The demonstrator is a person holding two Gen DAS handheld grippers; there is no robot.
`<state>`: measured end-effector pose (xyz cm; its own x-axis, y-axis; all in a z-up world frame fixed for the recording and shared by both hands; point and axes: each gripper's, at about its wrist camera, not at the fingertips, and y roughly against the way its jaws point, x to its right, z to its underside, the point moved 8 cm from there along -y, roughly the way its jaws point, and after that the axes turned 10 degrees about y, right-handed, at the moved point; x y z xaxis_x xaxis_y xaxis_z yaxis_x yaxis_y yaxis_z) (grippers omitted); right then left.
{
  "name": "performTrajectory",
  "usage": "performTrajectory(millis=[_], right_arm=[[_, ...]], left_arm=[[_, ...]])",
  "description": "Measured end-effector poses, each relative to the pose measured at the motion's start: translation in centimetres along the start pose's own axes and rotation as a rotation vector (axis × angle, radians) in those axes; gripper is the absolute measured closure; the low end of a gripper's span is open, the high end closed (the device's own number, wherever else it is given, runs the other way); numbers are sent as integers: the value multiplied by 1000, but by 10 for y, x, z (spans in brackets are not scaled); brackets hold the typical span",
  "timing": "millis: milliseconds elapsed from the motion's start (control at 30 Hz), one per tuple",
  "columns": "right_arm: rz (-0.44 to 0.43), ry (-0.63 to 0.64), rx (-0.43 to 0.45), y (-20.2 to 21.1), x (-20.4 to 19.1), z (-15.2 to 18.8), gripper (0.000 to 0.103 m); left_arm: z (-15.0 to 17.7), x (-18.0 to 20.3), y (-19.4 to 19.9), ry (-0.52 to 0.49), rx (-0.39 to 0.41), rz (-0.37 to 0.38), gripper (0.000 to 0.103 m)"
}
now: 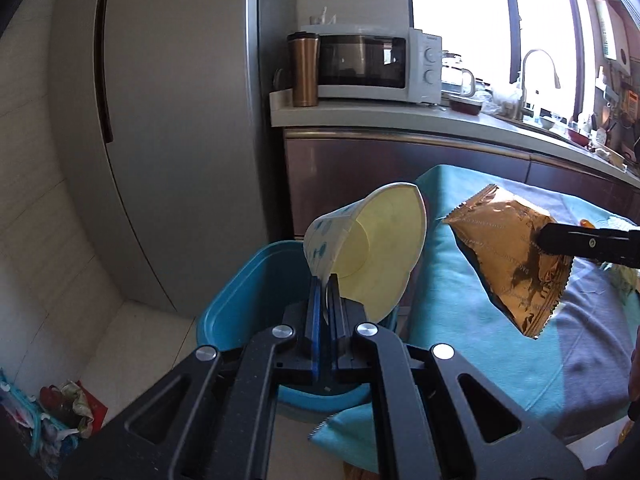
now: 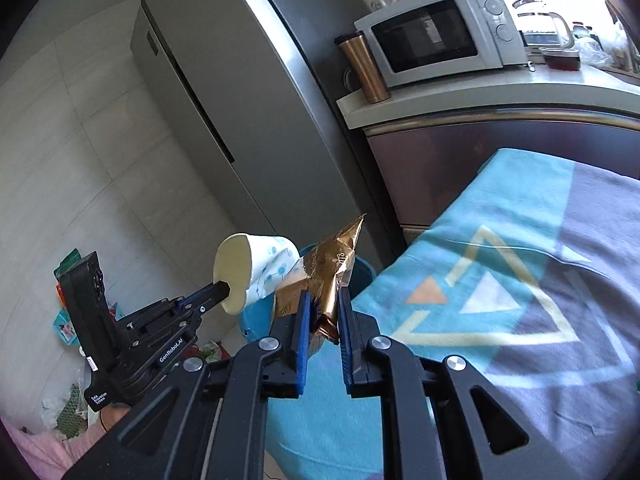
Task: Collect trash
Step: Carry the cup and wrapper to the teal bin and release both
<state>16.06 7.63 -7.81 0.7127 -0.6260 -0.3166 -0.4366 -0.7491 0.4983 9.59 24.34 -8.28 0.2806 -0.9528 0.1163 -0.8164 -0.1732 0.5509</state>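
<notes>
Paper cup (image 1: 368, 248), pinched at its rim by the left gripper (image 1: 326, 300), hangs above the blue bin (image 1: 240, 304), while the right gripper (image 2: 323, 312) clamps the gold wrapper (image 2: 324, 272) just beside it.

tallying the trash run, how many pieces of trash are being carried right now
2. A paper cup pinched by its rim in the left tool, above the blue bin; a gold wrapper in the right tool. Others may be hidden.
</notes>
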Motion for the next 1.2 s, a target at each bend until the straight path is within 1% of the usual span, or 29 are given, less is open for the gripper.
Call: performTrajectory(millis=[100, 200, 333, 467, 533, 600, 633, 667, 700, 833, 967, 1067, 1133, 1200], right_arm=[[-12, 16, -47, -31, -8, -5, 91], [-6, 26, -105, -62, -8, -6, 91], [1, 0, -173, -93, -6, -3, 91], [7, -11, -225, -116, -6, -1, 89], [10, -18, -254, -123, -7, 2, 88], [14, -23, -269, -128, -7, 1, 85], [16, -26, -269, -129, -7, 0, 79], [18, -27, -268, -130, -6, -1, 73], [20, -27, -265, -128, -6, -1, 72], [17, -33, -244, -121, -6, 2, 70], [21, -15, -221, -105, -7, 9, 70], [22, 0, -188, -82, -6, 14, 69], [25, 17, -158, -61, -6, 16, 68], [43, 35, -123, -37, -6, 17, 65]], left_arm=[[1, -17, -19, 8, -26, -42, 99], [3, -28, -42, 16, -63, -72, 99], [7, -40, -71, 15, -109, -117, 99], [14, -44, -89, 22, -148, -124, 99], [17, -46, -97, 35, -163, -125, 96], [22, -45, -102, 47, -177, -124, 96], [22, -45, -106, 51, -183, -122, 95], [25, -44, -108, 55, -187, -123, 91], [27, -44, -110, 59, -190, -124, 89], [29, -41, -113, 75, -188, -121, 88], [26, -33, -100, 75, -147, -102, 80], [21, -21, -85, 71, -115, -63, 74], [17, -10, -75, 61, -95, -31, 73], [13, 4, -65, 55, -77, 13, 68]])
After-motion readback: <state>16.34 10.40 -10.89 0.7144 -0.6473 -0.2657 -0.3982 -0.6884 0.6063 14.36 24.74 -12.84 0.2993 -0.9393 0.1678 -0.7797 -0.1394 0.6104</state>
